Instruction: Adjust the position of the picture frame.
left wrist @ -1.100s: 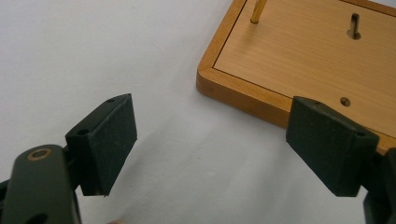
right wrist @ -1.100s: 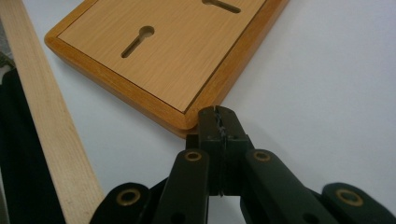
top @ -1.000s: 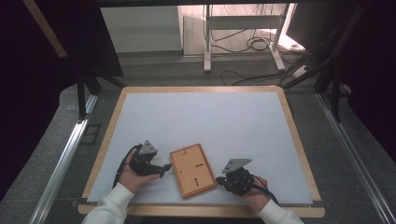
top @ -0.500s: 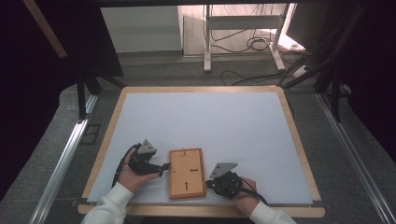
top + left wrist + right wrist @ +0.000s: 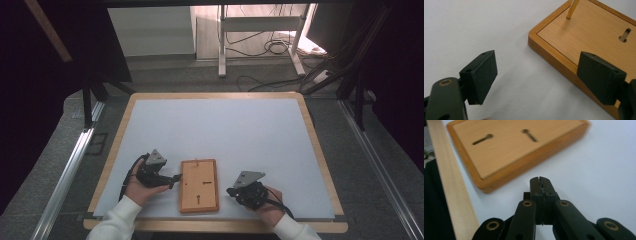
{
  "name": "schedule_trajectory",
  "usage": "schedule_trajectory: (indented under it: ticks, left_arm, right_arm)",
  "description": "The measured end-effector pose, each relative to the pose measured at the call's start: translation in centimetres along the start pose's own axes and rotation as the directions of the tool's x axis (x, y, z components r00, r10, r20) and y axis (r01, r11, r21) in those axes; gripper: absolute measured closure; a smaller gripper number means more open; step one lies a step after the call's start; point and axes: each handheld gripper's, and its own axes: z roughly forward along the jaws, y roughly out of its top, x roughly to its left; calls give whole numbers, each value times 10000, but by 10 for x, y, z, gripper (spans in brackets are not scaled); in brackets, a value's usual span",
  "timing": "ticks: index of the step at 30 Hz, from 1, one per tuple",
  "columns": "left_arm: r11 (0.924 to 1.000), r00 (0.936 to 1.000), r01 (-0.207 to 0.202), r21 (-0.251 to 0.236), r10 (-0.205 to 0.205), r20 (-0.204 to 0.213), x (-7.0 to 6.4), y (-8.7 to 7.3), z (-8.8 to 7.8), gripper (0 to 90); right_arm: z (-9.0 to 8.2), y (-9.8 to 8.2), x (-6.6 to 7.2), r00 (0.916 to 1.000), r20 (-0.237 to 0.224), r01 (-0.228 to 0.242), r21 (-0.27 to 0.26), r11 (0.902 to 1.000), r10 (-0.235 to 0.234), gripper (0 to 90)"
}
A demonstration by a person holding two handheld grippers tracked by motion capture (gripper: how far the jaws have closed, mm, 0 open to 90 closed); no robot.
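Note:
A wooden frame (image 5: 199,186) lies back-up on the white mat near the table's front edge, its long sides running away from me. Its back shows keyhole slots (image 5: 482,139) and a thin peg (image 5: 572,8) rising from it. My left gripper (image 5: 175,179) is at the frame's left edge and is open. In the left gripper view (image 5: 540,75) one jaw hangs over the frame (image 5: 586,37) and the other over the mat, neither pressing. My right gripper (image 5: 231,191) is just right of the frame. It is shut and empty (image 5: 540,180), pointing at the frame's near corner (image 5: 506,147).
The white mat (image 5: 225,130) stretches wide behind the frame. A light wooden border (image 5: 451,195) rims the table close to my right gripper. Dark stands, rails and cables (image 5: 270,47) lie beyond the far edge.
The frame has turned from a tilt to lie square with the table and has slid slightly left. My right gripper went in against its right edge and now stands a little apart. The left gripper stayed put.

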Motion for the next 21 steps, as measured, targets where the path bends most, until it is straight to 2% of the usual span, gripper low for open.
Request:
schedule_trajectory:
  ticks: [5,10,15,17,21]
  left_arm:
    - [9999,9999,-109,-25,109,84,-2,1,1,171]
    - [9999,9998,-137,-81,139,145,-3,1,1,175]
    - [9998,9998,-159,-70,160,155,-3,1,1,175]
    - [9999,9998,-154,-70,155,148,-3,1,1,176]
    - [9999,9998,-149,-46,149,138,-3,1,1,176]
  right_arm:
    - [-19,-12,-20,9979,514,-383,-390,9985,403,900]
    - [-33,-28,-36,9916,1019,-731,-611,9955,791,900]
    - [-39,-36,-44,9881,1124,-973,-719,9927,1050,868]
    - [-38,-36,-46,9891,1030,-979,-718,9926,1050,810]
    - [-33,-37,-47,9879,910,-1180,-846,9894,1256,535]
